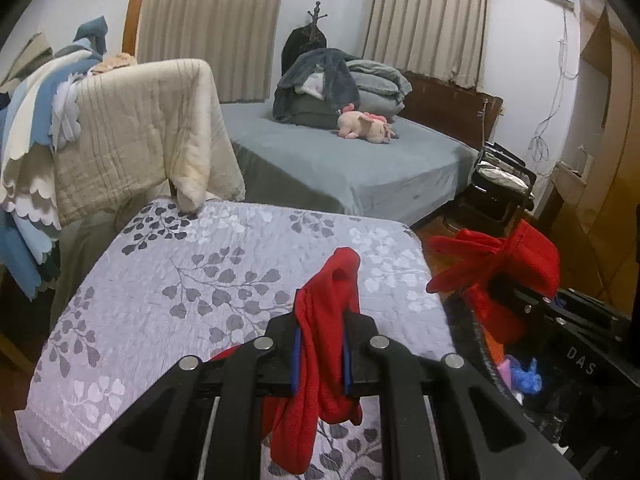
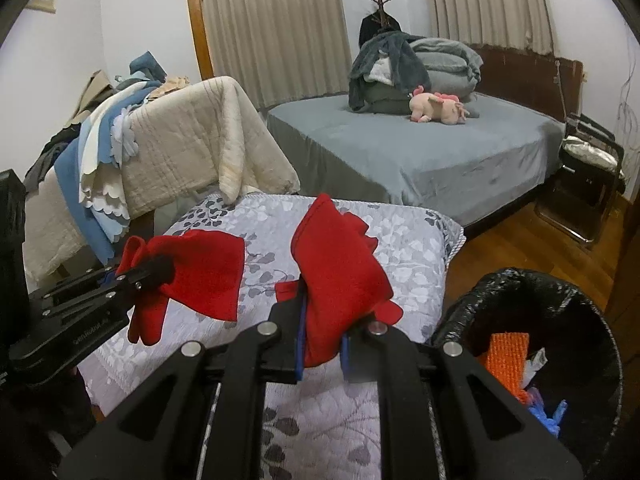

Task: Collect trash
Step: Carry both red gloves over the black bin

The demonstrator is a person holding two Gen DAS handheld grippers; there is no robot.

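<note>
- The left gripper (image 1: 322, 354) is clamped on a red glove (image 1: 320, 320), the cloth bunched between its blue pads (image 1: 297, 360); one end sticks up past the fingers and the rest hangs below them.
- The right gripper (image 2: 322, 346) is clenched on a second red glove (image 2: 340, 272), which stands up out of the jaws, with a small red flap showing at 9 o'clock of the fingers.
- In the right wrist view, the left gripper and its glove sit at 9 o'clock; in the left wrist view, the right gripper with its glove sits at 3 o'clock.
- Both gloves are held above a surface (image 1: 160, 280) covered with a pale quilted cloth printed with grey leaves; neither glove lies on it.
- A bin lined with a black bag (image 2: 520, 288) stands at 4 o'clock in the right wrist view, just beside the surface's corner. Inside it lie an orange piece (image 2: 506, 356) and some blue scraps (image 2: 548, 416).
- Behind the surface, at 12 o'clock, is a bed (image 2: 420, 152) with a grey sheet, folded blankets and a pink plush toy (image 2: 438, 109).
- A cream quilt (image 1: 140, 120) is draped over a rack at 10 o'clock.
</note>
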